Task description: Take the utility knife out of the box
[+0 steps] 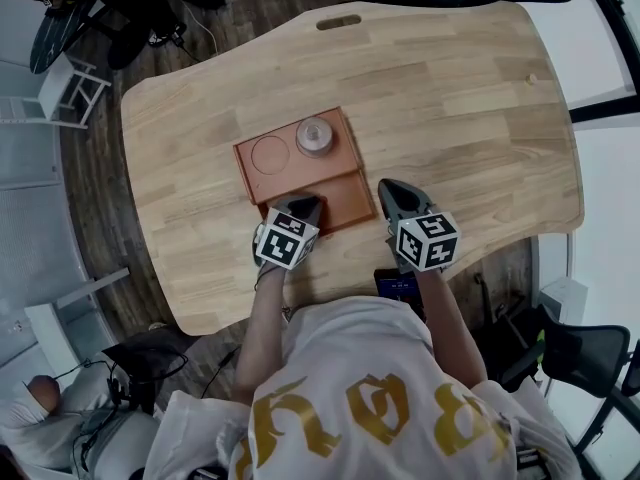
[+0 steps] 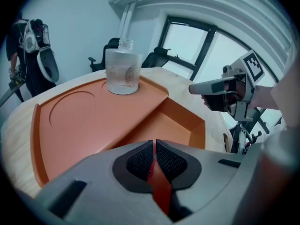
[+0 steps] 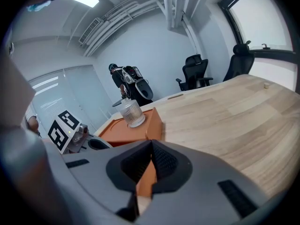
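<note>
An orange box lies on the wooden table, with a flat top carrying a round recess and an open lower compartment. No utility knife shows in any view, and the compartment's near part is hidden behind my left gripper. The left gripper sits at the box's front edge, shut, with only a thin red-orange strip in the slit between the pads. The right gripper hovers just right of the box, shut, holding nothing.
A clear glass jar stands on the box's flat top. The table stretches far and right, its front edge close to the person's body. Office chairs and a standing person are beyond the table.
</note>
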`<state>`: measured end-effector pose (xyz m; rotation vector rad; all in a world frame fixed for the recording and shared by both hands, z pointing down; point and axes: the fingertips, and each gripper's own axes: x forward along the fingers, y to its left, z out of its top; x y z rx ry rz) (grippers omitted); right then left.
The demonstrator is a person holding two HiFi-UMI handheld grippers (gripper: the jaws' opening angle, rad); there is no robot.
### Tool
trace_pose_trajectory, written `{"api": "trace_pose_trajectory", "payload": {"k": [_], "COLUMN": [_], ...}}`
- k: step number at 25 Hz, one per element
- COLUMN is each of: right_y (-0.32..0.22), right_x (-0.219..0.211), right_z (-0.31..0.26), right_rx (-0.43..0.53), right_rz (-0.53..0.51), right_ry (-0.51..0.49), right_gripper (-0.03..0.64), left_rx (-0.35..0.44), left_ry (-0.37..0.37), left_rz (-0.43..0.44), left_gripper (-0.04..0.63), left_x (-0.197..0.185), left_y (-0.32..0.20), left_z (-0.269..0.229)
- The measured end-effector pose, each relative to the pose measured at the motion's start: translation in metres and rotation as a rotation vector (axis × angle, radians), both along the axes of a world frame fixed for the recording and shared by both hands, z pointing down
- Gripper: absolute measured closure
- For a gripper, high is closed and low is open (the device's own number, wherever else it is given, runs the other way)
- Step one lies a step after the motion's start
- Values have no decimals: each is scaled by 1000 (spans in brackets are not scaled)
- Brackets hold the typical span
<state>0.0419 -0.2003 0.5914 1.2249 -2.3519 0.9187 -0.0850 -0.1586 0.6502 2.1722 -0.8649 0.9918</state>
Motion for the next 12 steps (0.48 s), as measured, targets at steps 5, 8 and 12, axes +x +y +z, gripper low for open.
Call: {"api": "trace_pose_trajectory", "payload": {"k": [5, 8, 12], "right_y": [-1, -3, -5], "right_x": [5, 8, 10], "right_z": [6, 6, 6], "right_rx": [-14, -18, -18], "right_rz": [13, 19, 25], "right_ry": [0, -2, -4], "right_gripper": [605, 605, 606], "left_rx": [-24, -19, -26], "left_ry": [-71, -114, -152], "left_rz": [80, 128, 164], "left_gripper": [581, 580, 497], "left_x": [4, 5, 7], "left_y": [3, 5, 9], "left_z": [11, 15, 21]}}
